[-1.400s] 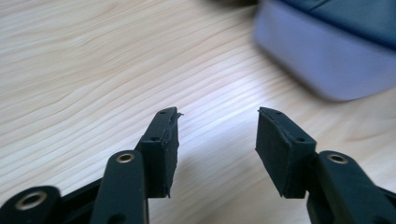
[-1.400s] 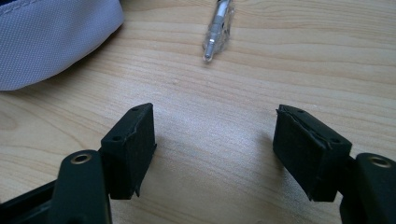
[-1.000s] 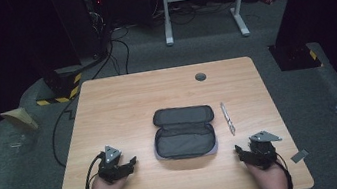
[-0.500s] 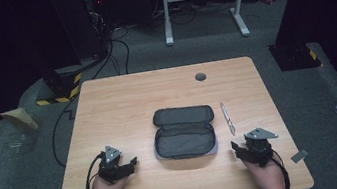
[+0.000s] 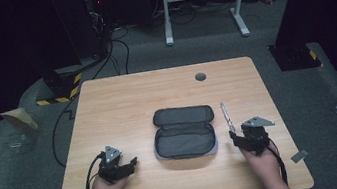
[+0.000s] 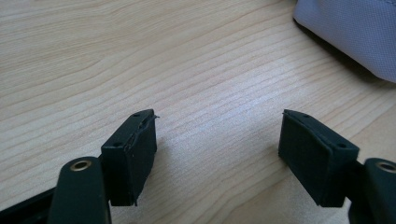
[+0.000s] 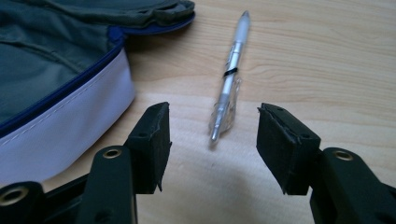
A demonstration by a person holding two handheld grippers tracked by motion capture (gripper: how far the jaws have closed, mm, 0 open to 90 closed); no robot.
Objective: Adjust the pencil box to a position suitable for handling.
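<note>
Bright table (image 5: 123, 106), dark surroundings, soft shadows, slightly blurred closeups

Left gripper (image 6: 217, 135): jaws wide apart, nothing between, low over bare wooden table (image 6: 140, 56). Grey pouch (image 6: 355, 28) corner far right.

glossy plastic pen (image 7: 229, 79), matt cloth case (image 7: 56, 60)

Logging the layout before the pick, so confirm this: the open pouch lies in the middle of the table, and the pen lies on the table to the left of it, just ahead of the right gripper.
Not quite: the pen lies to the right of the open pouch, not the left, as the high view shows. The rest holds: the pouch lies mid-table, and the pen is just ahead of the right gripper.
</note>
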